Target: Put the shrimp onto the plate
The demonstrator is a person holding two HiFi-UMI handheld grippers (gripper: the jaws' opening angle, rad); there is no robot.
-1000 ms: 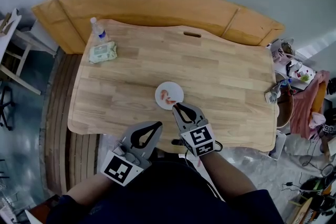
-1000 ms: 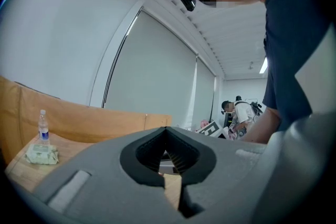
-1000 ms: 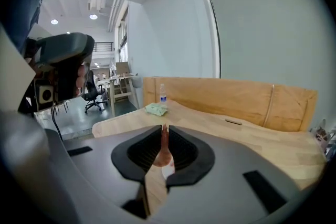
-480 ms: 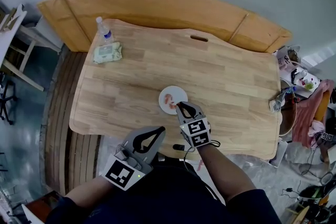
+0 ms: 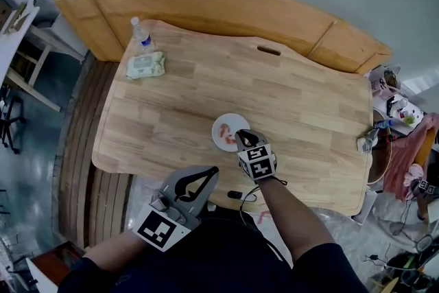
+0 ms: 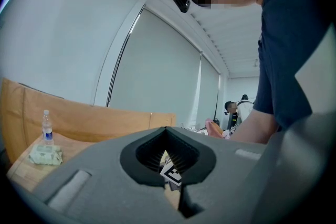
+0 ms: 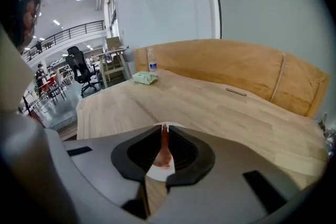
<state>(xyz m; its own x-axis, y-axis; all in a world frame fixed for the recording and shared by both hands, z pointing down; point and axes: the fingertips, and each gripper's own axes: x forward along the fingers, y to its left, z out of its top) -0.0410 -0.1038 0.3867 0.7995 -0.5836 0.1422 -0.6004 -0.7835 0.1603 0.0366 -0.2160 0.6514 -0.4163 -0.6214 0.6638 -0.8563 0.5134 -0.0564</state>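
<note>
- Shrimp point(image 7: 163, 150): one orange-pink piece hangs between the fingers point(image 7: 182, 150) of the right gripper point(image 7: 164, 127), its thin end pinched at their tips and its thicker end lower down over the white plate point(image 7: 157, 171).
- In the head view there is one plate point(image 5: 221, 123), small and round, just below the middle of the frame. It lies on the wooden bench point(image 5: 295, 99), near the bench's lower edge.
- Orange-pink shows on the plate's left half in that view, too small to count as separate pieces.
- Two grippers are in view. The right gripper point(image 5: 241, 136) has its tips over the plate's right part, clenched on the shrimp.
- The left gripper point(image 5: 213, 170) sits at lower centre-left of the head view, off the bench edge and apart from the plate.
- Its fingers point(image 6: 148, 153) are pressed together with nothing between them.
- One clear water bottle point(image 5: 143, 36) stands upright at the bench's upper-left corner.
- One pale green pack of wipes point(image 5: 146, 66) lies just below the bottle, well apart from the plate.
</note>
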